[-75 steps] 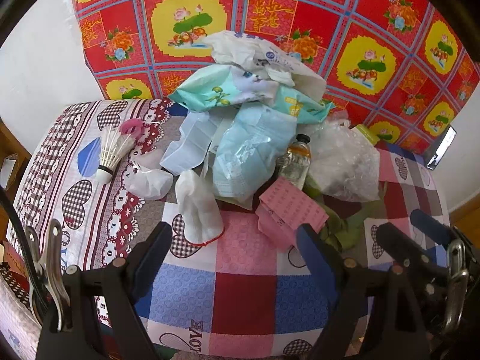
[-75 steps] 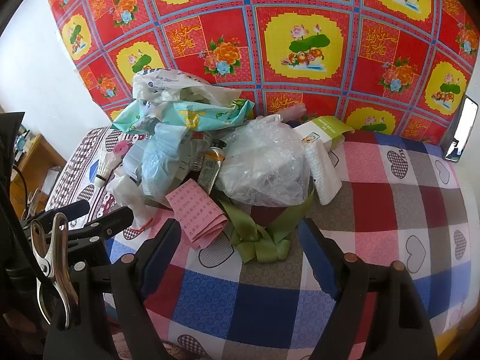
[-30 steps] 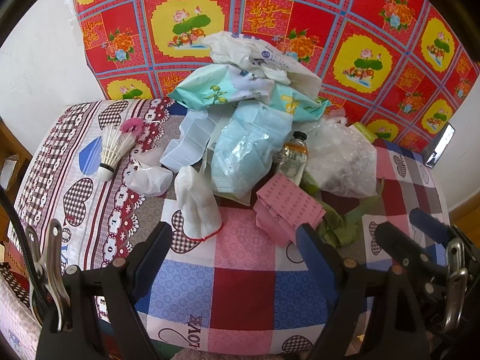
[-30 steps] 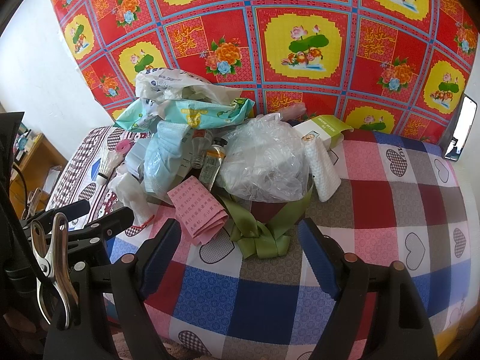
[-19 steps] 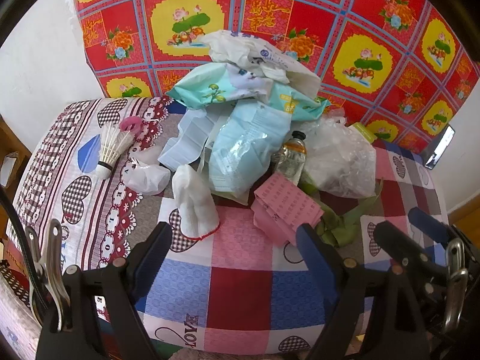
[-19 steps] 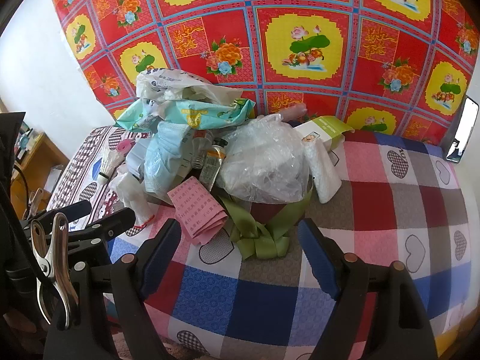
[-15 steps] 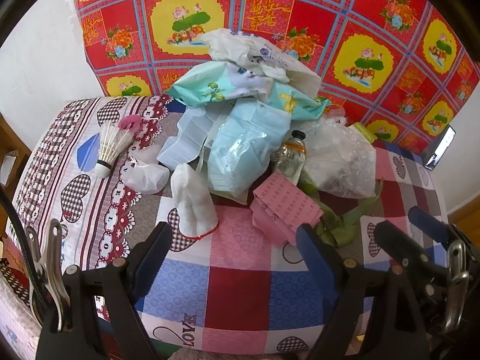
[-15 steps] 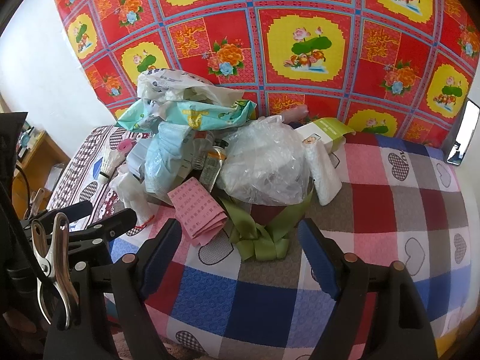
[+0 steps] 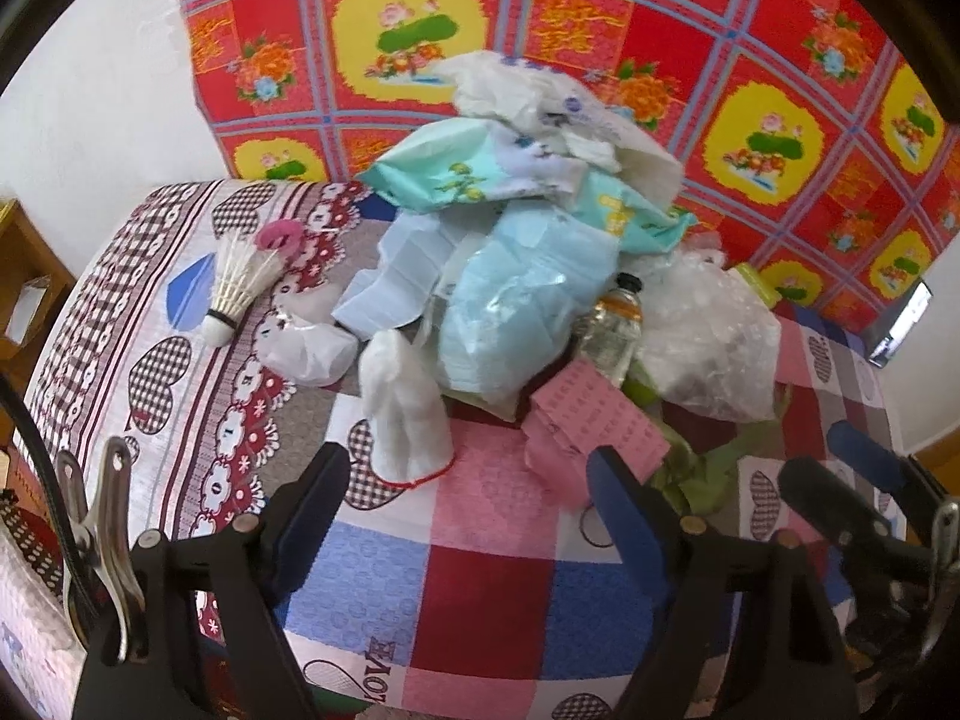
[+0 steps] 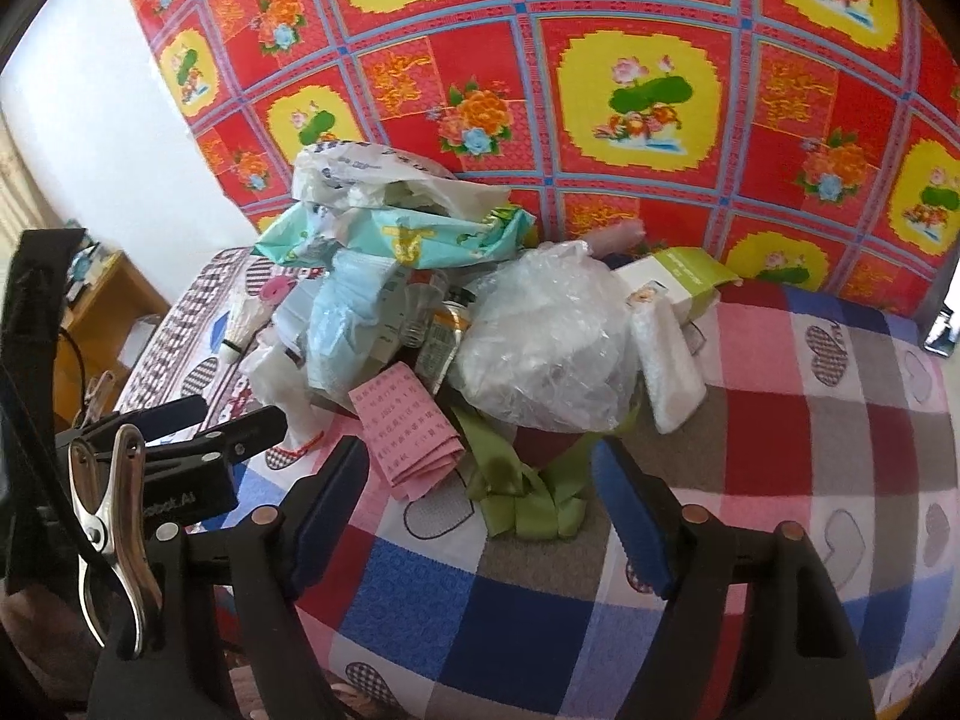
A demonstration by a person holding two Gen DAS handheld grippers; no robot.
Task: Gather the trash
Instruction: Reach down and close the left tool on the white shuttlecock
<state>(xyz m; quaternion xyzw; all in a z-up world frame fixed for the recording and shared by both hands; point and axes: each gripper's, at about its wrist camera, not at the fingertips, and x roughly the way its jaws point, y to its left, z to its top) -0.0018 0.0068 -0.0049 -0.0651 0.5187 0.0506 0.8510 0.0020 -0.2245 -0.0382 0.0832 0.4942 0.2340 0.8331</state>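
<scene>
A heap of trash lies on the checked bedspread (image 9: 480, 600): a white plastic bag (image 9: 540, 96) on top, a teal printed wrapper (image 9: 456, 168), pale blue packaging (image 9: 516, 306), a small glass bottle (image 9: 612, 330), a crumpled clear bag (image 10: 540, 342), a pink paper sheet (image 10: 408, 426), a green ribbon (image 10: 516, 492) and a white cloth glove (image 9: 408, 414). My left gripper (image 9: 468, 498) hovers open in front of the glove and pink paper. My right gripper (image 10: 480, 486) is open over the ribbon. Neither holds anything.
A shuttlecock (image 9: 240, 282) and a pink ring (image 9: 279, 235) lie at the left. A white foam block (image 10: 666, 360) and a green-lidded box (image 10: 684, 276) sit right of the heap. A red floral cloth (image 10: 600, 60) hangs behind. Wooden furniture (image 10: 102, 300) stands left.
Both views have drifted slightly; the heap sits a touch higher and closer in the left wrist view. Both grippers have stayed open and nothing was picked up.
</scene>
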